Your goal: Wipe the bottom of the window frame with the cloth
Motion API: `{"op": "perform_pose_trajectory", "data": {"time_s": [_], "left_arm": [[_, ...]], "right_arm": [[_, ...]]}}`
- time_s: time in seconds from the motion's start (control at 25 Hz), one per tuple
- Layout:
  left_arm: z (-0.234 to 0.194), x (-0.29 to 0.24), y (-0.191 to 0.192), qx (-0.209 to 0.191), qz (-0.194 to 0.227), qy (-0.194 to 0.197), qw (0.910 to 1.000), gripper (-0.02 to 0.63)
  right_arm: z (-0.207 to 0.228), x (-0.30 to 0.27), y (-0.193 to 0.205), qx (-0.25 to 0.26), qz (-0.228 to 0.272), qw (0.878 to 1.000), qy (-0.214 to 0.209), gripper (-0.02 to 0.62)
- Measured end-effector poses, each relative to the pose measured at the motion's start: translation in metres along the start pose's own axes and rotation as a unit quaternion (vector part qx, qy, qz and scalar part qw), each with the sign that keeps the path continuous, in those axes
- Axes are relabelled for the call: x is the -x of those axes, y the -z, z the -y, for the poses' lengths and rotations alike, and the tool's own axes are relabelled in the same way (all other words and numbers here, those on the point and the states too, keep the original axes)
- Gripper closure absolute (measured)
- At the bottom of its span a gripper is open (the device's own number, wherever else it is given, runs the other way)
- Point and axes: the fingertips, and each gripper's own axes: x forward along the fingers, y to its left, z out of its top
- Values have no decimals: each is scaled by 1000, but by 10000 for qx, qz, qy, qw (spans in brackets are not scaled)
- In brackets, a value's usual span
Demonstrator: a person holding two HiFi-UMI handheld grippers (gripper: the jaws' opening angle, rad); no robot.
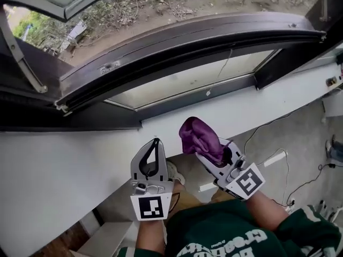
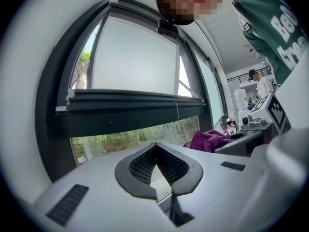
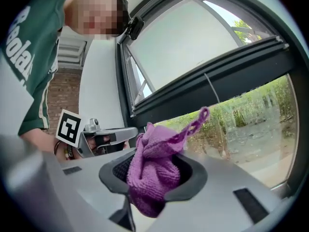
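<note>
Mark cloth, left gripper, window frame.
cloth (image 1: 199, 137): head view, middle of the purple bunch.
left gripper (image 1: 156, 142): head view, tips of its shut jaws.
window frame (image 1: 203, 39): head view, dark rail of the open sash.

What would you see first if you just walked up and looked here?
The bright purple cloth jumps out first, bunched up in the right gripper just below the white sill. Next is the big dark window frame above it, swung open with bare ground and plants outside. Beside the cloth, the left gripper is shut and holds nothing.
</note>
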Motion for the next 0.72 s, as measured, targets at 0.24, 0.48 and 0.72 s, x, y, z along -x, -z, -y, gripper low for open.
{"op": "perform_pose_trajectory", "data": {"time_s": [0.24, 0.48, 0.72], "left_arm": [[-39, 14, 48, 372, -271, -343, 9984, 601], [-69, 8, 155, 694, -386, -881, 9929, 601], [-58, 3, 184, 765, -672, -1002, 9897, 601]], "right_arm": [[-22, -45, 45, 229, -568, 9976, -332, 453], [-16, -95, 123, 385, -1078, 9912, -672, 453], [-10, -107, 153, 423, -1364, 9859, -876, 453]]}}
